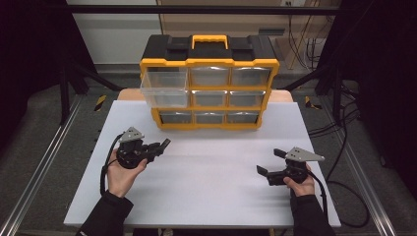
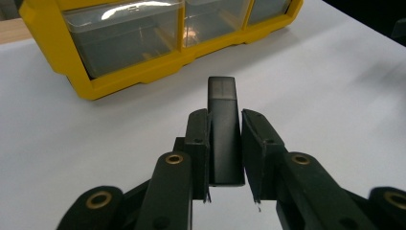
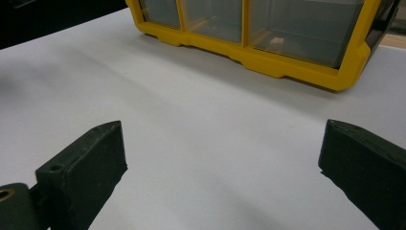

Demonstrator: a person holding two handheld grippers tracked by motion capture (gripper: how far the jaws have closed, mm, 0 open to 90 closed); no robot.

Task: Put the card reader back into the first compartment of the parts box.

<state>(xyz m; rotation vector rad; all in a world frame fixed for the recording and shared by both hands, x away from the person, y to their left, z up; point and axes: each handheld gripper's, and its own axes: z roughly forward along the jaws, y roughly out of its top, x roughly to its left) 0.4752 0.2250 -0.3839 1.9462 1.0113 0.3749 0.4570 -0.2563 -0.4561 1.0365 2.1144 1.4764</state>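
Between the jaws of the left gripper (image 2: 225,158) sits a small black block (image 2: 223,129), long and flat-sided, clamped near its lower half so that its squared end sticks out past the pads toward the yellow organizer (image 2: 72,52). From the high view the same block (image 1: 165,143) shows as a short dark stub at the tip of the left gripper (image 1: 160,147), held just above the white table (image 1: 211,177) in front of the organizer's lower left corner, near it but not touching. The left hand (image 1: 120,172) wraps the gripper body from below, with a cable looping off to the side. The organizer (image 1: 209,88) stands at the far edge of the table, a black-topped case with a yellow frame and handle and three rows of clear drawers; the top left drawer (image 1: 164,88) is pulled out well past the others. Over on the other side, the right gripper (image 1: 268,162) rests low near the table in the right hand (image 1: 301,184), its jaws spread wide with nothing between them, and its own view shows both pads (image 3: 91,163) far apart over bare table, pointed at the organizer's bottom row.
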